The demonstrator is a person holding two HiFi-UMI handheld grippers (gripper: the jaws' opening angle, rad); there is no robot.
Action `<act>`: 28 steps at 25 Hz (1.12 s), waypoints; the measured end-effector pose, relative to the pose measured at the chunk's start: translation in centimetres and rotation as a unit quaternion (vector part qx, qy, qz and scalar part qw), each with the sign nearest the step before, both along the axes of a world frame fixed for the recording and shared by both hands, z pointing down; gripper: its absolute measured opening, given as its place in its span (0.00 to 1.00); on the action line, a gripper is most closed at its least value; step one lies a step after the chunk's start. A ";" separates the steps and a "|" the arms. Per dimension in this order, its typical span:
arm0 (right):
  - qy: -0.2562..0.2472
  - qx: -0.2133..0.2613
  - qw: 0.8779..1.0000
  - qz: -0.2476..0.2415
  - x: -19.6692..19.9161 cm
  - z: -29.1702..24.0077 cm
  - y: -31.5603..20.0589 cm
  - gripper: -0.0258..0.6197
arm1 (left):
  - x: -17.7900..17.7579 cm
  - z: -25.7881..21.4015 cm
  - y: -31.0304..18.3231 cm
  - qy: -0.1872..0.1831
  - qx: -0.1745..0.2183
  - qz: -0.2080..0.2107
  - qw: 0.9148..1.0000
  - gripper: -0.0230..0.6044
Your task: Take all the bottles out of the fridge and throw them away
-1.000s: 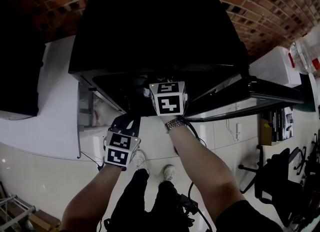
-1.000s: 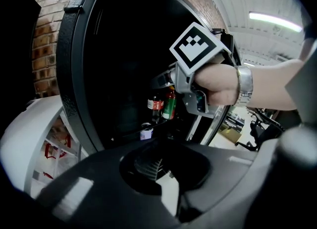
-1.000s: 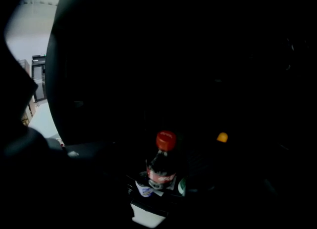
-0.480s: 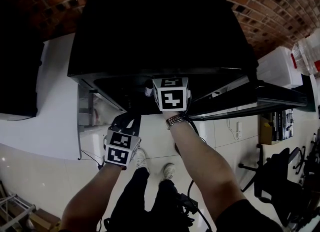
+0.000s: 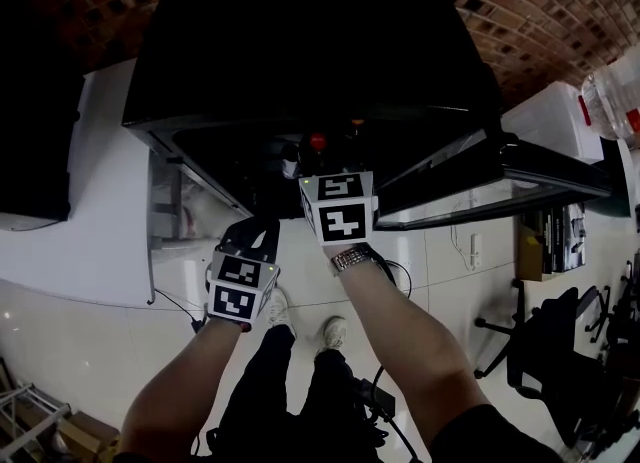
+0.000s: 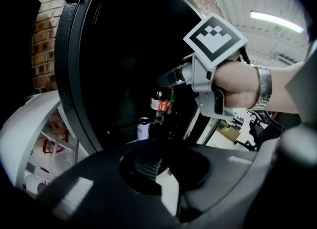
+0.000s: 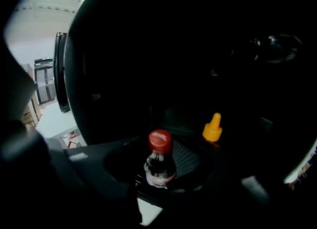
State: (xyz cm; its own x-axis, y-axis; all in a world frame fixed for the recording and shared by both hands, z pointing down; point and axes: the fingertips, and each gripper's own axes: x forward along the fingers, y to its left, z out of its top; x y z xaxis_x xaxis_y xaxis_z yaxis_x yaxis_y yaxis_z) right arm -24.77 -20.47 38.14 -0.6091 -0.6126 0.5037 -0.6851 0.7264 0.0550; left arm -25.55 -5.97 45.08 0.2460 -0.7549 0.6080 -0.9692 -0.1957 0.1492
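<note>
Right gripper view is showing what the others aren't: the right hand-held gripper (image 7: 159, 177) is clamping one bottle (image 7: 159, 163) at the neck, with the red cap (image 7: 160, 141) sticking up above the jaws. The jaws have just been closing, bottle between them. The same view is also picking up one yellow spout cap (image 7: 213, 128) further back in the dark fridge (image 5: 300, 41); whatever it is sitting on is too dark to tell.

Left gripper view is giving the side look: the bottle is hanging in the right hand-held gripper at the fridge mouth, roughly upright, red label facing out. It is also showing one can (image 6: 143, 129) standing lower in the opening, which the other two views aren't catching. The left hand-held gripper (image 6: 161, 166) is sitting released, nothing between its jaws.

Head view is showing only the red cap poking out ahead of the right marker cube (image 5: 340, 206). The fridge door (image 5: 520, 186) is standing swung open to the right.

Pose: both forearms (image 5: 400, 341) are reaching forward. The right hand (image 6: 237, 82) is wrapping the handle, wristwatch (image 6: 265, 87) on that wrist. The left hand-held gripper is sitting lower and further back, just beside the right, short of the fridge.

Count: two hand-held grippers, one bottle, one can, one yellow spout cap.
</note>
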 end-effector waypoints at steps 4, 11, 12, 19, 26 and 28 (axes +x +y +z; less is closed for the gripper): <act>-0.006 -0.006 1.000 -0.013 1.6 -0.2 2.7 0.25 | 1.4 0.1 0.8 -0.005 -0.003 0.002 1.000 0.04; -0.008 -0.014 0.999 -0.027 6.4 0.1 7.4 0.25 | 5.2 0.5 2.6 -0.015 -0.009 0.009 1.000 0.04; -0.007 -0.017 0.999 -0.028 7.3 0.3 8.1 0.25 | 5.9 0.5 2.8 -0.015 -0.009 0.010 1.000 0.04; 0.008 -0.043 0.999 -0.024 14.4 2.8 12.5 0.25 | 12.0 1.1 4.7 -0.014 -0.015 0.029 0.999 0.04; 0.027 -0.071 0.997 -0.005 22.5 6.5 15.8 0.25 | 19.3 3.3 6.4 -0.009 -0.031 0.055 0.998 0.04; 0.036 -0.077 0.996 -0.001 24.8 7.7 16.6 0.25 | 21.6 4.2 6.7 -0.007 -0.036 0.065 0.997 0.04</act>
